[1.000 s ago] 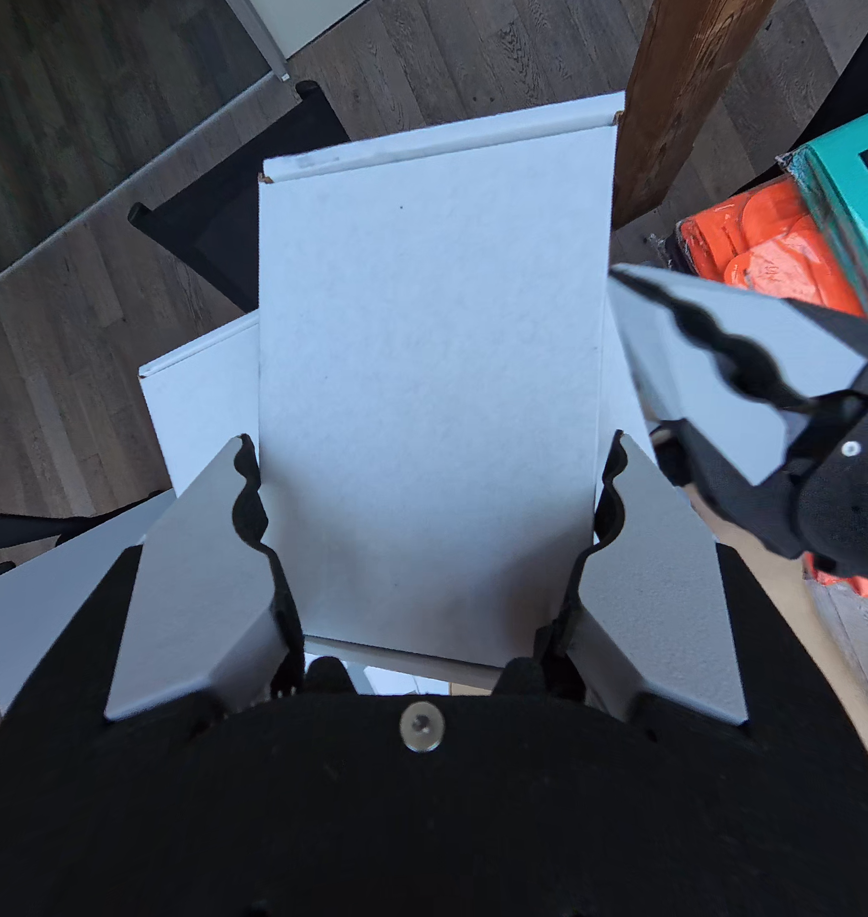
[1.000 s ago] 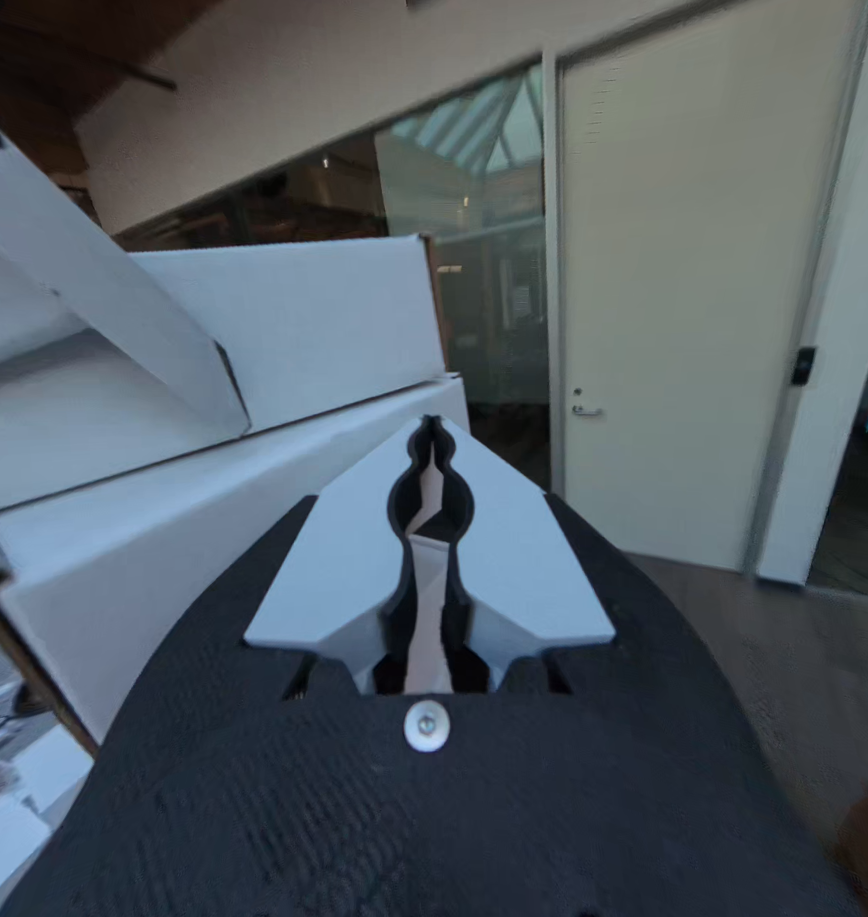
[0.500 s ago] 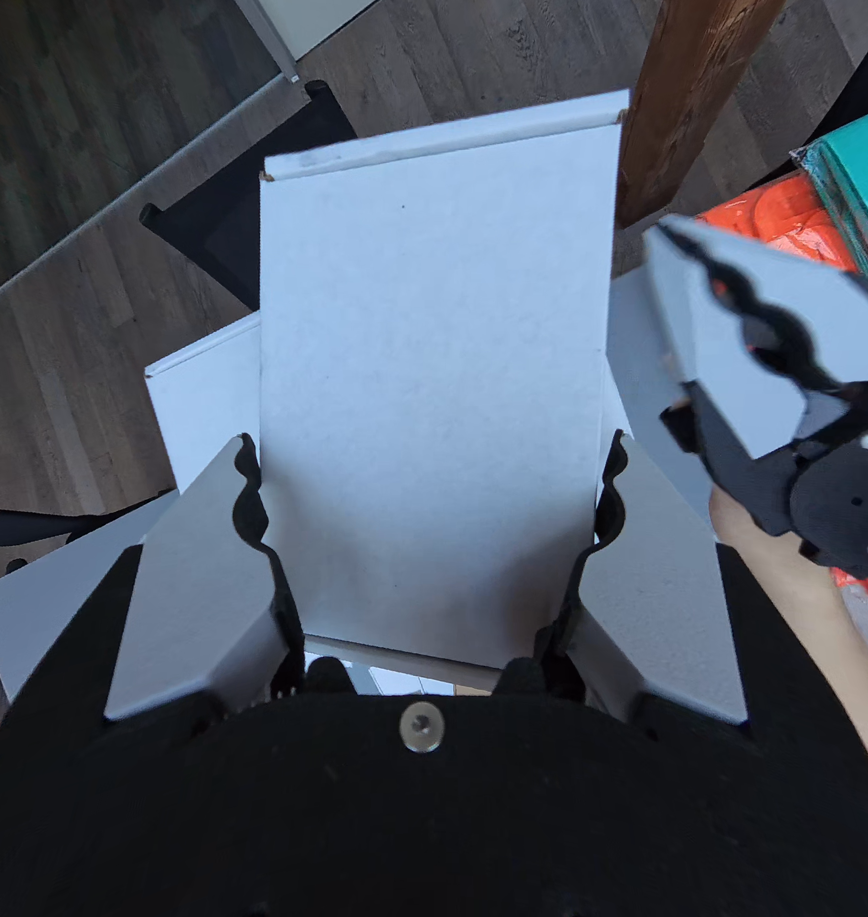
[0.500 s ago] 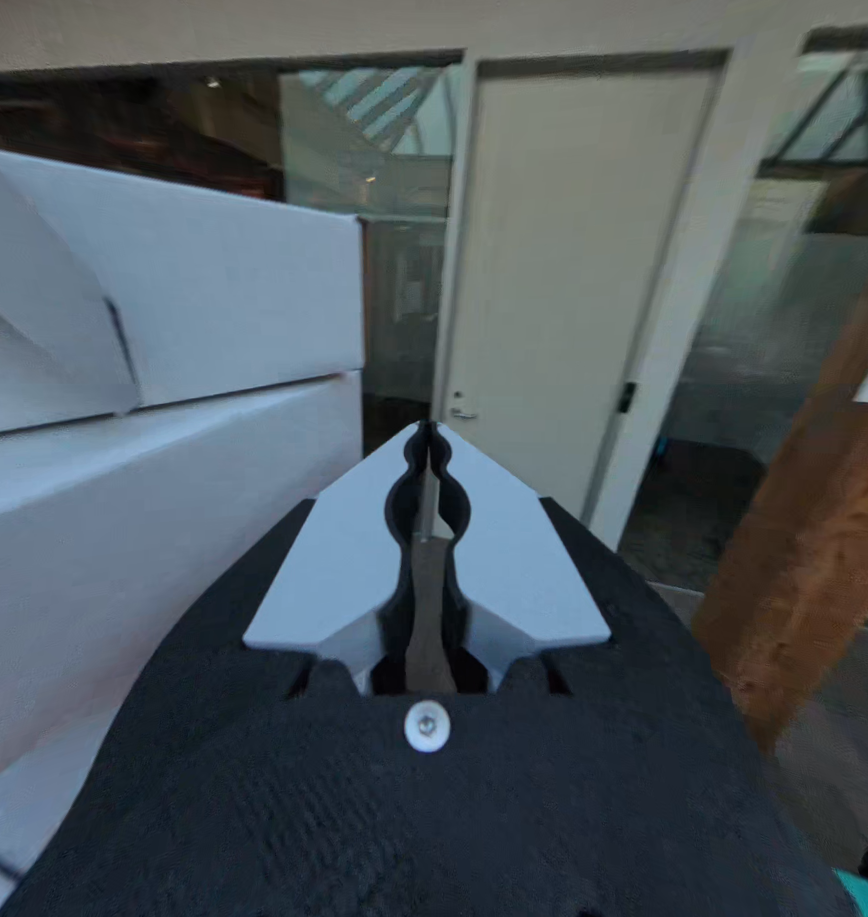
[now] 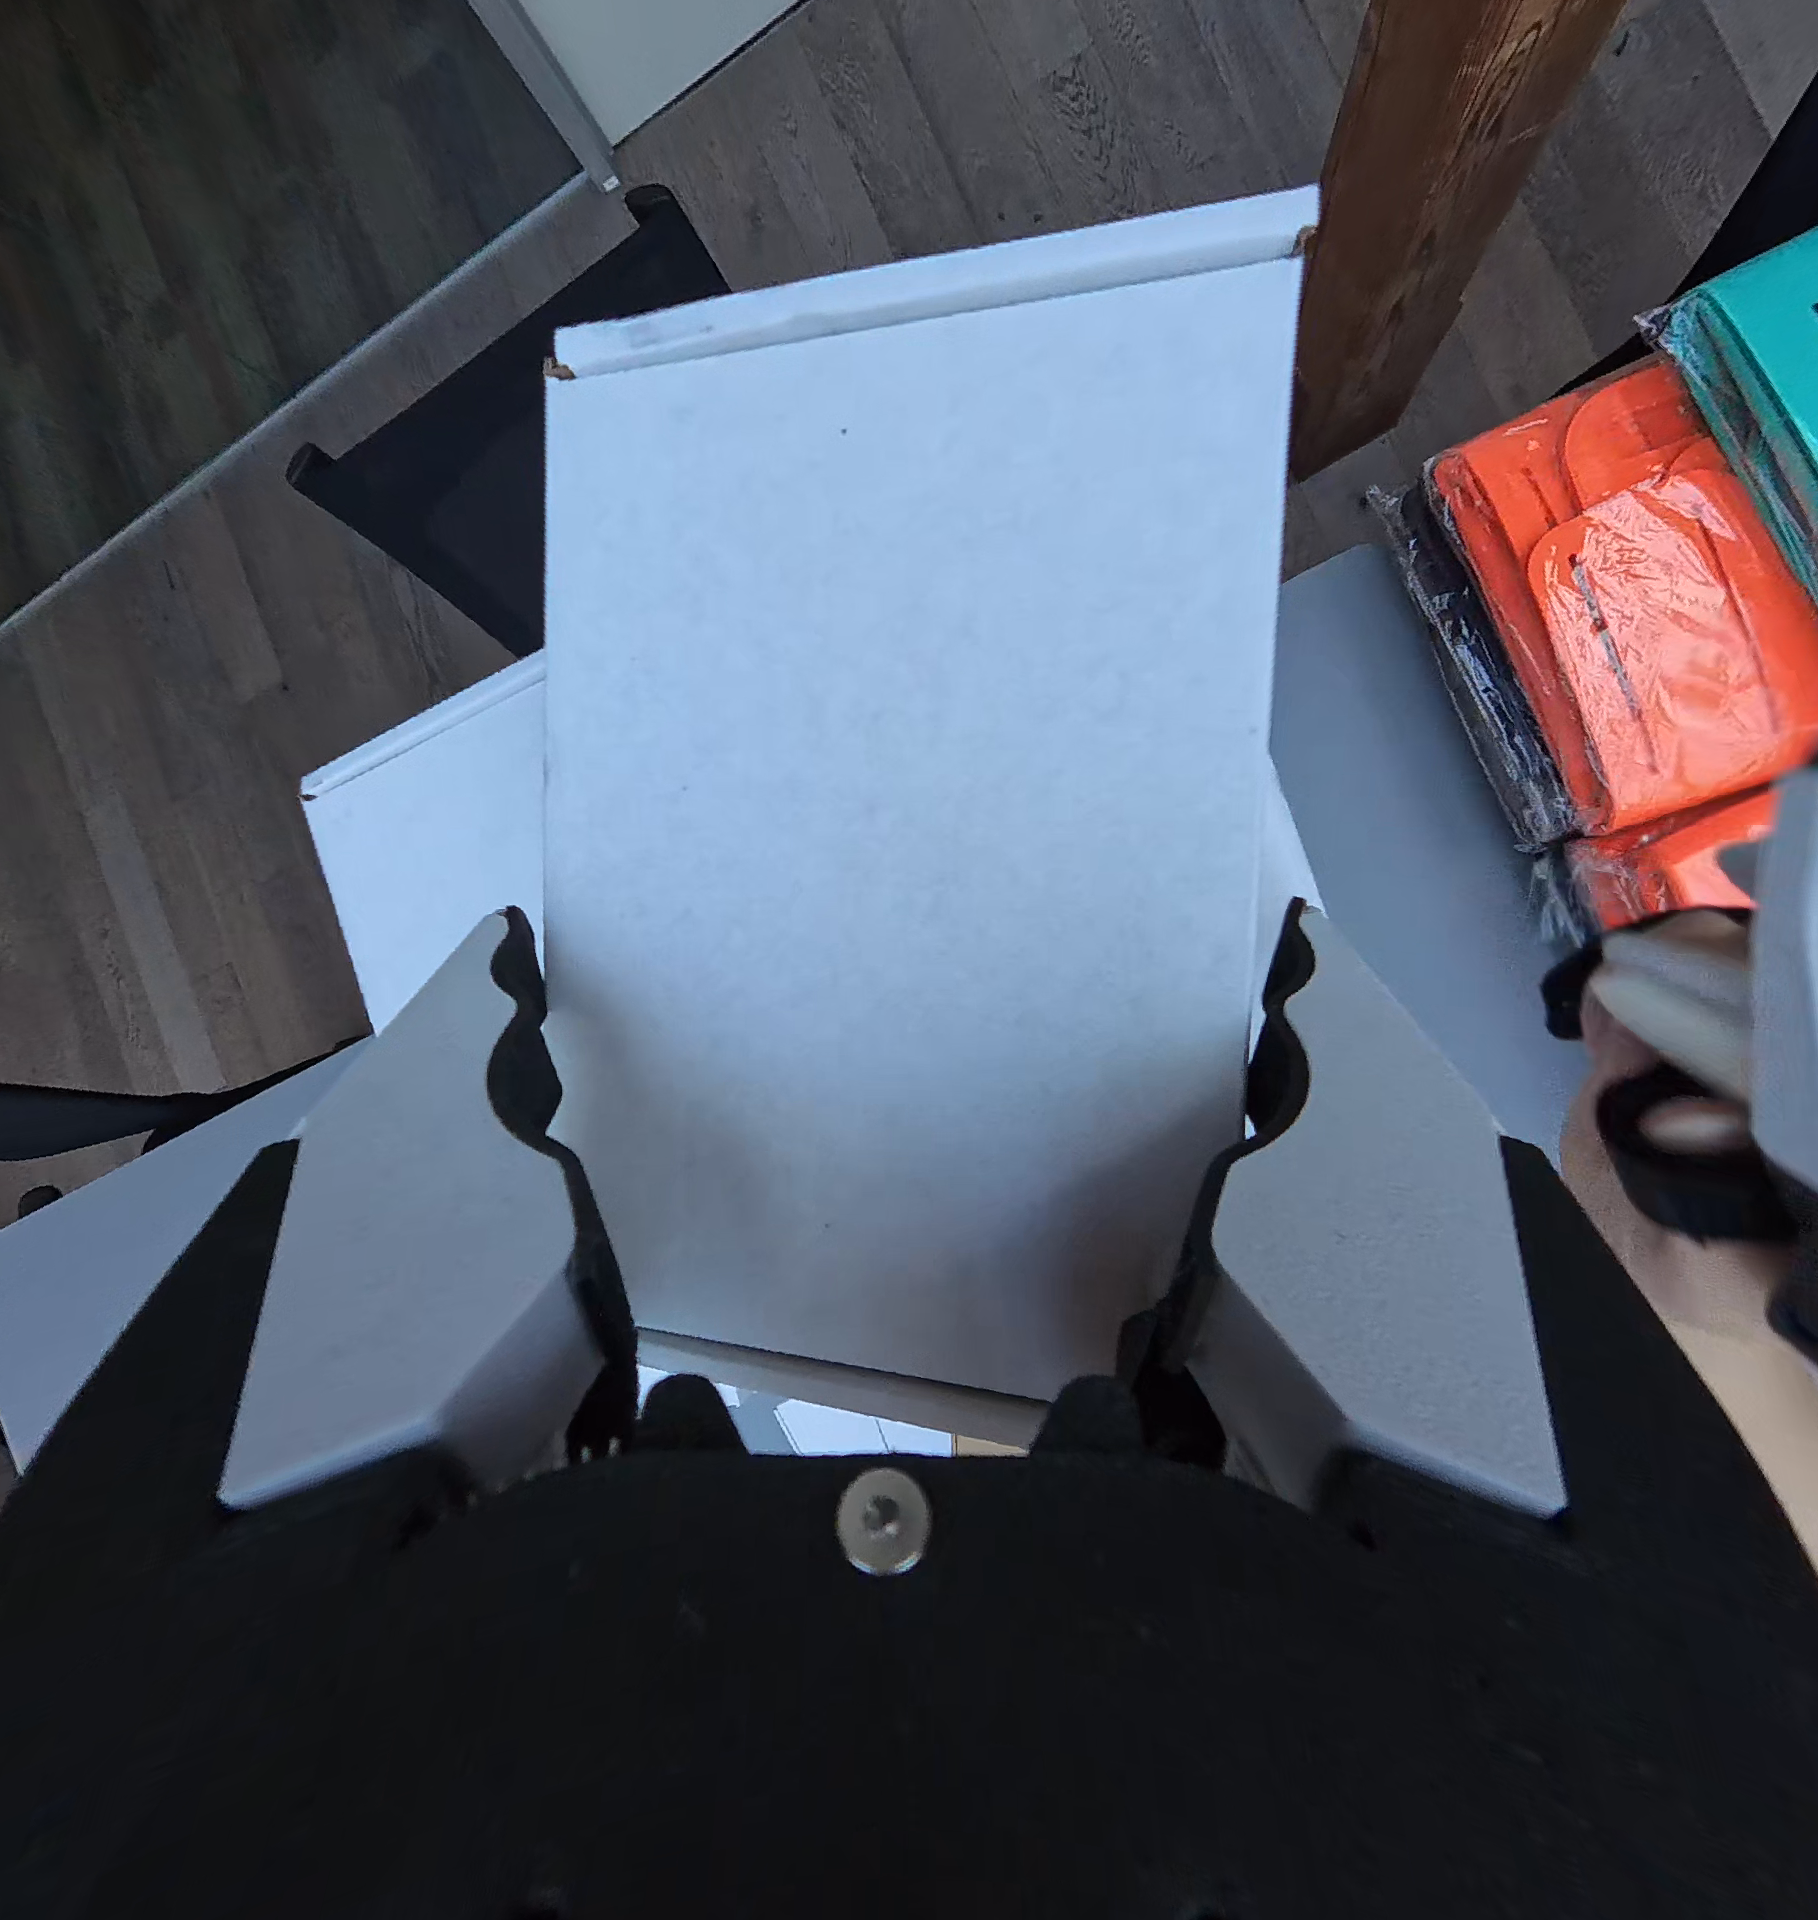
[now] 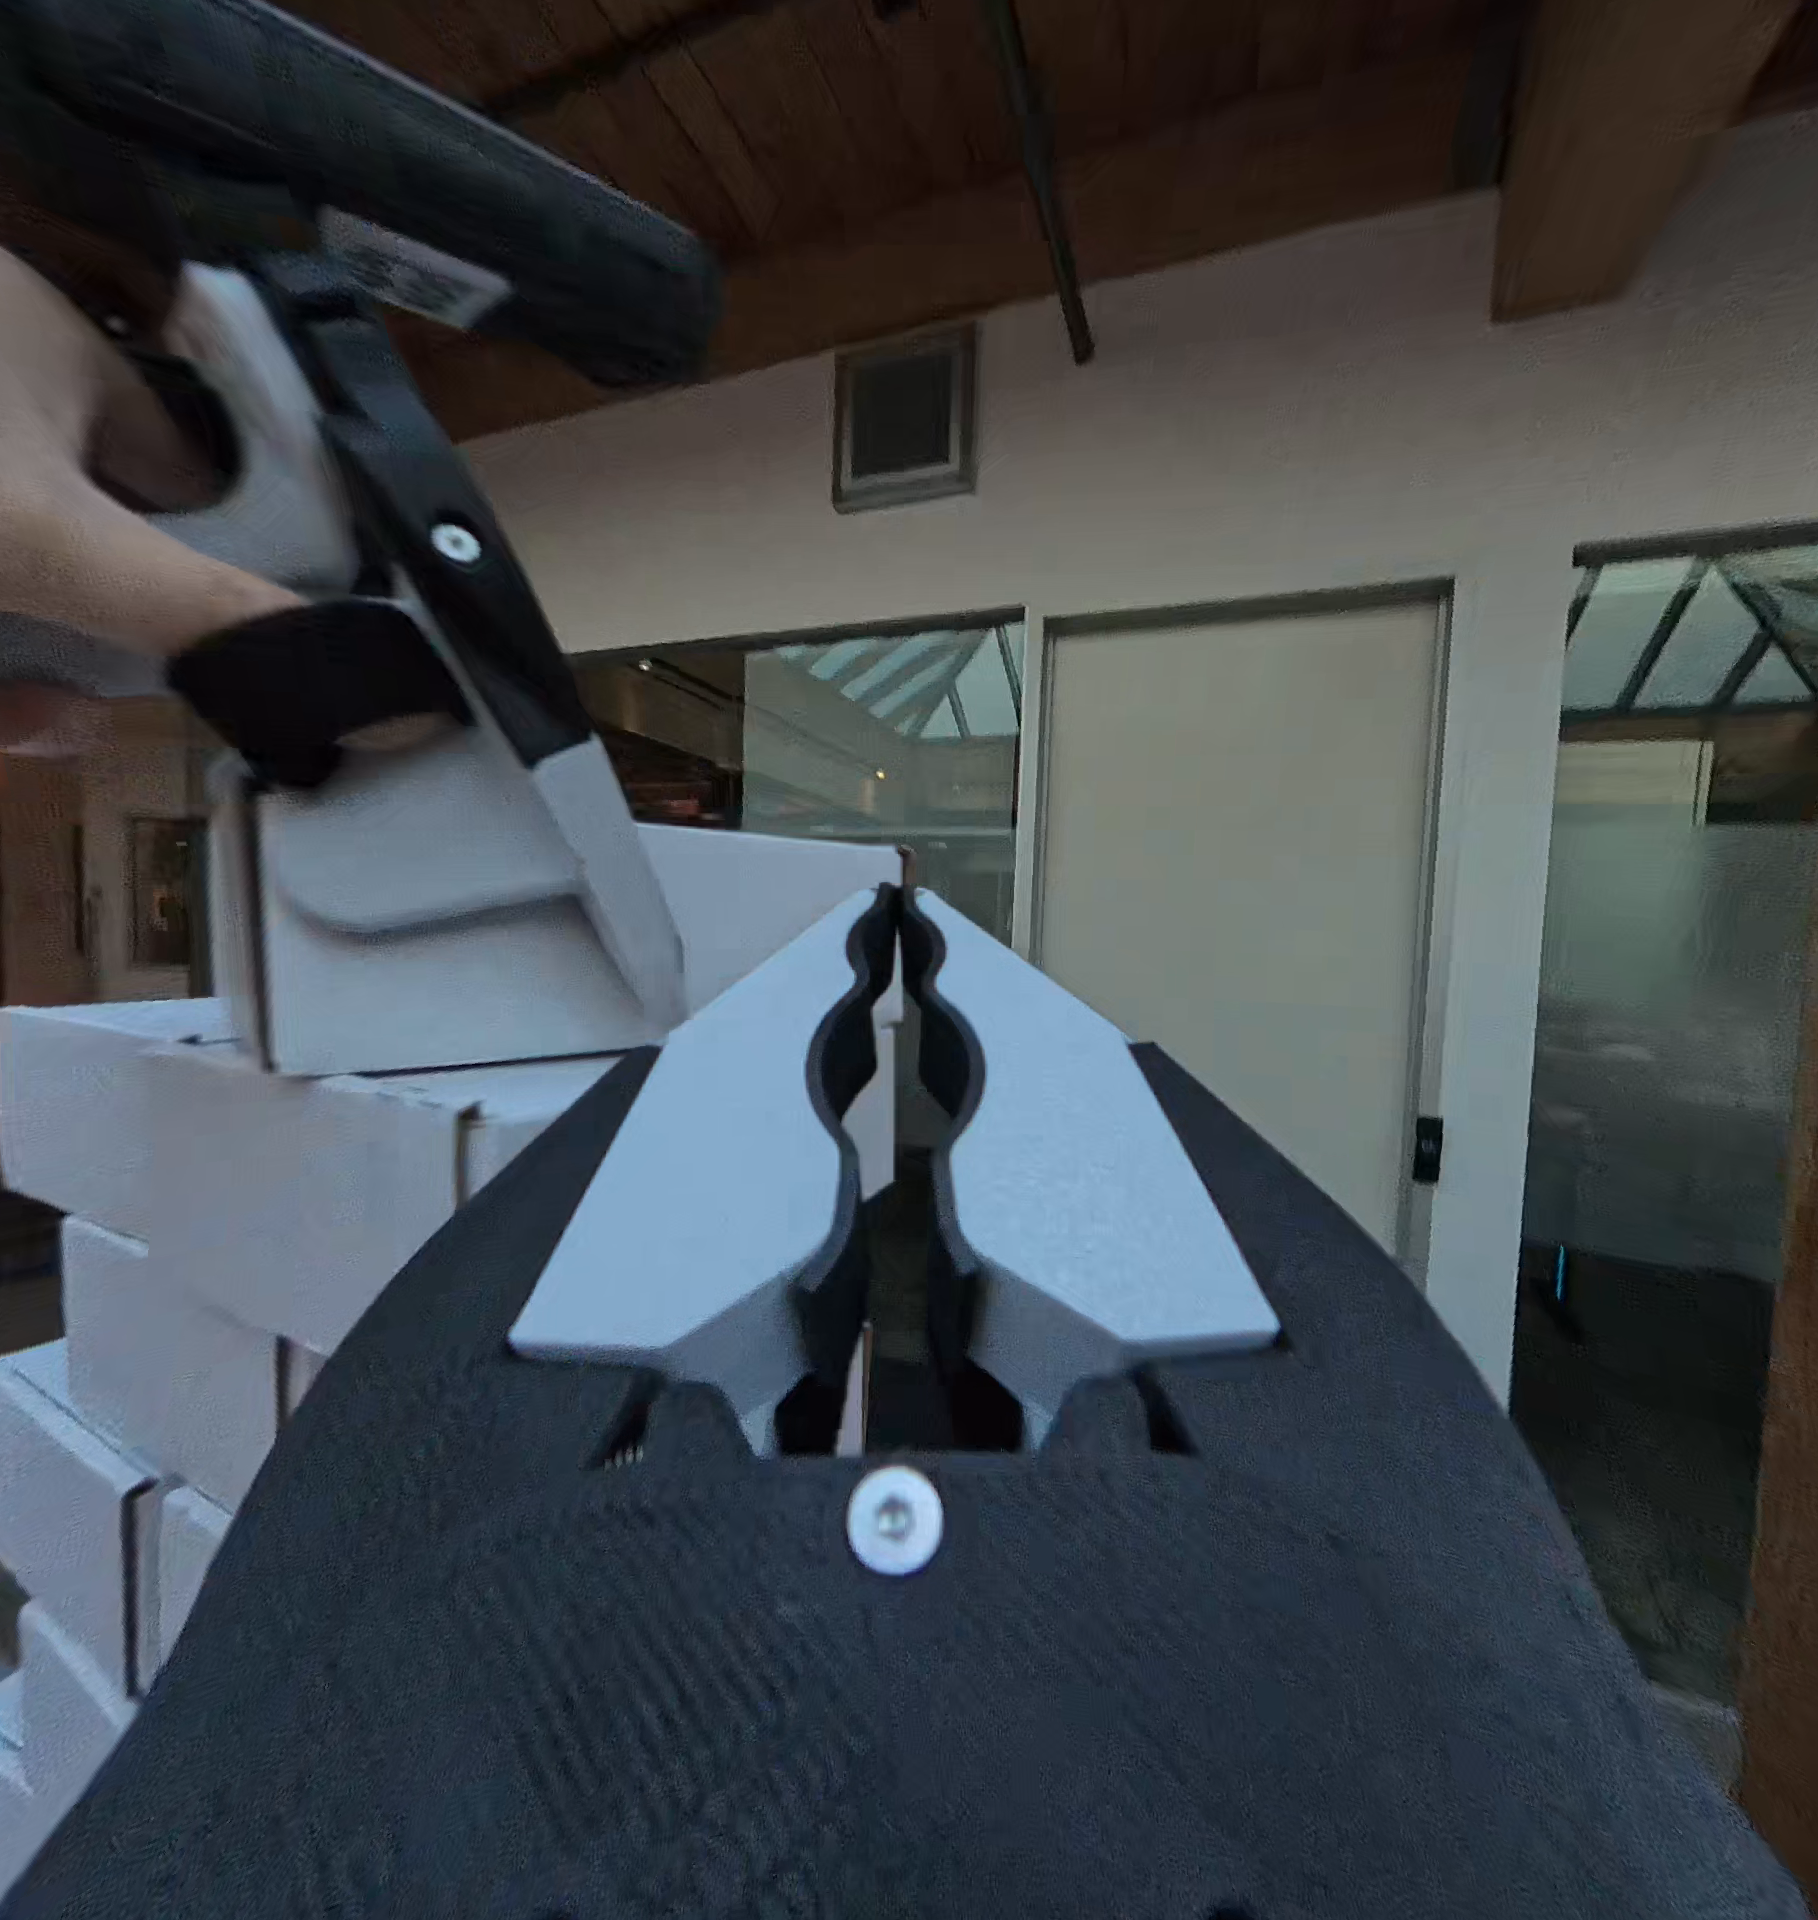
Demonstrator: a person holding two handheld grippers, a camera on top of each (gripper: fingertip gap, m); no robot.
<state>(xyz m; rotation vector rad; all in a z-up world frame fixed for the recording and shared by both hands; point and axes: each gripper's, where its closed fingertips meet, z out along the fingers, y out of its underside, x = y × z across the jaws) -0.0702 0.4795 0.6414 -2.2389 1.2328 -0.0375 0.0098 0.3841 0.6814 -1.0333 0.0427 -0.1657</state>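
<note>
Through the left wrist view, my left gripper (image 5: 905,914) is spread wide. Its two fingers press against the opposite long edges of a white box (image 5: 905,623), so the box is clamped flat between them and fills the middle of the picture. The box is held up in the air. Under it lies a second white carton (image 5: 417,821), and under that a grey surface (image 5: 1404,727). To the right on that surface sit orange packets (image 5: 1653,644) in clear wrap, with a teal box (image 5: 1798,343) just beside them. A wooden post (image 5: 1424,208) rises behind. My right gripper (image 5: 1809,987) shows blurred at the right edge, apart from the box.

Through the right wrist view, the right gripper (image 6: 900,904) has its fingers drawn together until the tips all but meet, and I see nothing caught between them. It points level toward a pale door (image 6: 1237,883). To its left the left gripper (image 6: 593,831) holds the white box (image 6: 417,914) just above a stack of white cartons (image 6: 209,1143), though blur keeps me from telling whether box and stack touch.
</note>
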